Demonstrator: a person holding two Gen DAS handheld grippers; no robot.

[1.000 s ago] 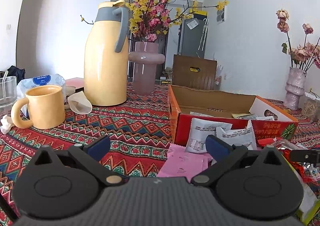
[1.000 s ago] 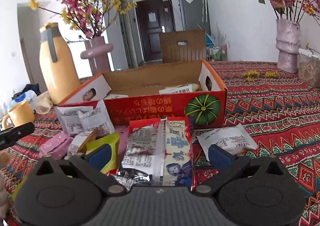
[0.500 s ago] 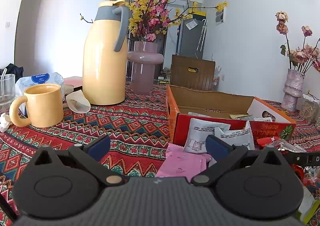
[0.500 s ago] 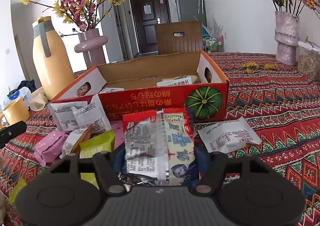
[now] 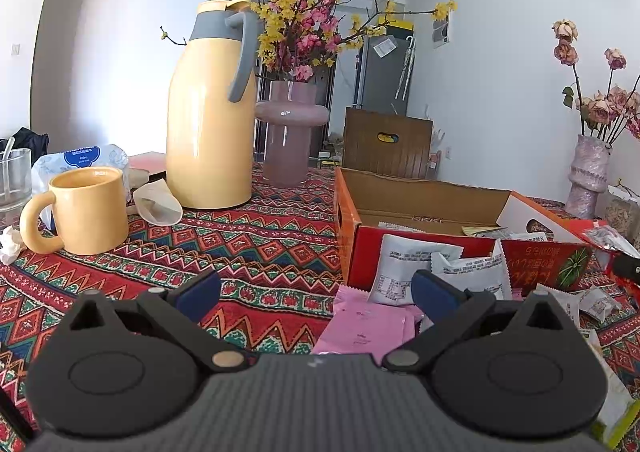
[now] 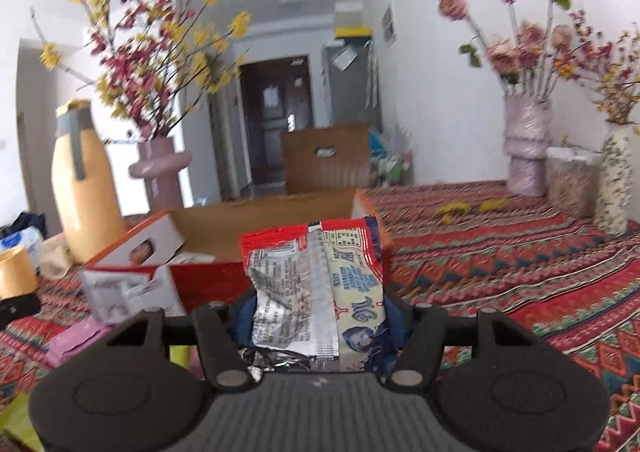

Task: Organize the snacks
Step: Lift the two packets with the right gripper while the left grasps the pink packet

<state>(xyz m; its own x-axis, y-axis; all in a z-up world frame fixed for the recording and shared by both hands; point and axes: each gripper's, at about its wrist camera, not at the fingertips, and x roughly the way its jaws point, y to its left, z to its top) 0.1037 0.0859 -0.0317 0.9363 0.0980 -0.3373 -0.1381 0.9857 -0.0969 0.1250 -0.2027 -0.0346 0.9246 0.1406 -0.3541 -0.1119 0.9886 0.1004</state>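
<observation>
Pinching a red-and-silver snack packet (image 6: 316, 284), your right claw (image 6: 318, 322) has just been closing its jaws, and the blue pads now press the packet from both sides. The packet stands upright in the grip, lifted clear of the bench (image 6: 500, 264), in front of the near right corner of the cardboard box (image 6: 256, 212). The right wrist view is blurred, so the packet's print cannot be read.

Your left claw (image 5: 316, 294) hangs with its jaws spread wide and nothing between them, low over the patterned cloth to the left of the box. Just in front of its right finger, a pink packet (image 5: 368, 326) lies flat on the bench at the near left corner of the box. Two white packets (image 5: 436, 272) lean against the red front wall of the box. A few more packets lie inside the box on its floor.

Well to the left of the box stand a yellow mug (image 5: 86, 210) and a tall yellow jug (image 5: 210, 124), with a pink vase (image 5: 290, 140) of flowers just behind the jug
</observation>
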